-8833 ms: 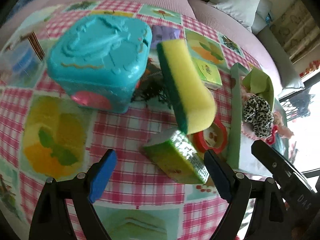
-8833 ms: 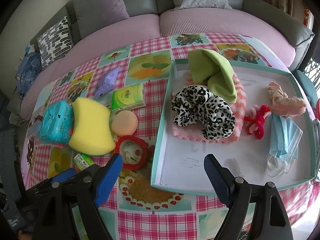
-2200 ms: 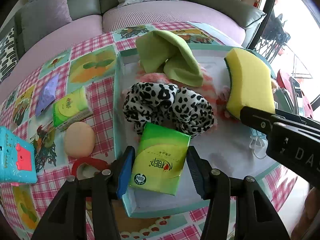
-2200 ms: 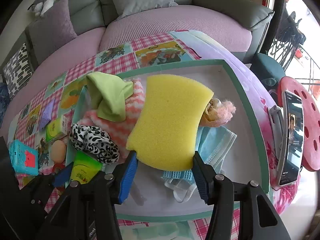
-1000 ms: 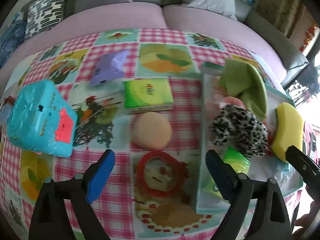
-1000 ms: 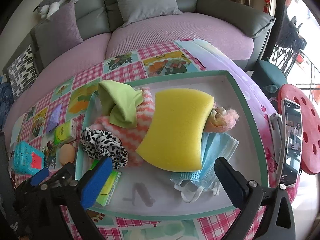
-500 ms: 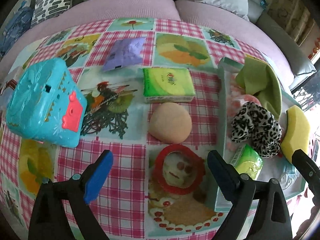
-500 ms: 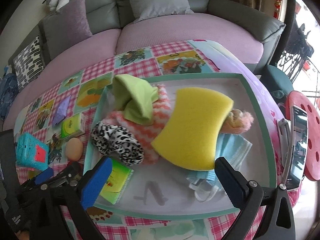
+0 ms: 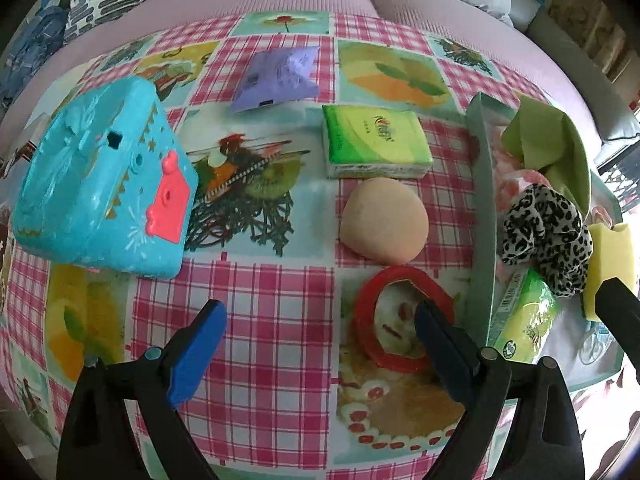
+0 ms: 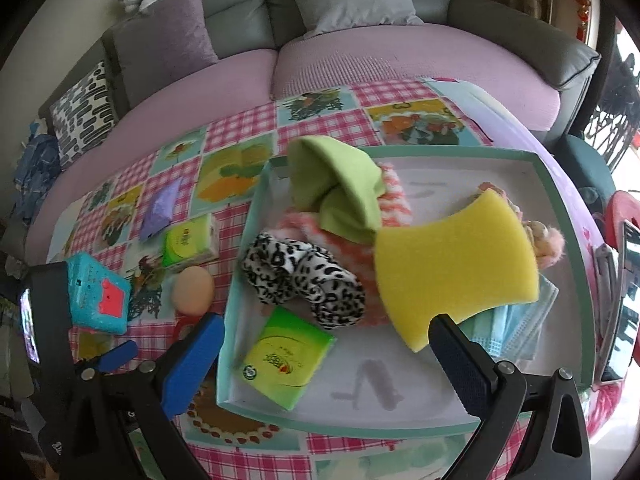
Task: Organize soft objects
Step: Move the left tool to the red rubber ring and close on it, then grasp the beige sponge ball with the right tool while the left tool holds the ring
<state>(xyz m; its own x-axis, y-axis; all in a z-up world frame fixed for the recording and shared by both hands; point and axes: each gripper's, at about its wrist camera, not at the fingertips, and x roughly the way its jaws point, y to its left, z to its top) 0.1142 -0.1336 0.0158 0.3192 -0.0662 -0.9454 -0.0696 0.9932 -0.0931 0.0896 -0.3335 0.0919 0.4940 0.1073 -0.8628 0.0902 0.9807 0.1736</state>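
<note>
A teal-rimmed white tray (image 10: 568, 216) holds a yellow sponge (image 10: 456, 264), a green tissue pack (image 10: 286, 360), a leopard scrunchie (image 10: 304, 280), a green cloth (image 10: 336, 188) and a blue mask (image 10: 516, 332). My right gripper (image 10: 326, 360) hangs open above the tray's near edge, holding nothing. On the tablecloth left of the tray rim (image 9: 482, 200) lie a second green tissue pack (image 9: 376, 140), a peach egg-shaped sponge (image 9: 384, 220) and a purple packet (image 9: 280, 76). My left gripper (image 9: 320, 348) is open and empty over the cloth, just short of the peach sponge.
A teal plastic toy box (image 9: 100, 188) stands at the table's left. A red ring (image 9: 400, 320) lies by my left gripper's right finger. A phone (image 10: 628, 300) sits on a red stool right of the tray. A pink sofa curves behind the table.
The left gripper has drifted left and nearer the tablecloth, so the peach sponge and tissue pack look larger. The right gripper has shifted slightly. Both stay open; the sponge and tissue pack rest in the tray.
</note>
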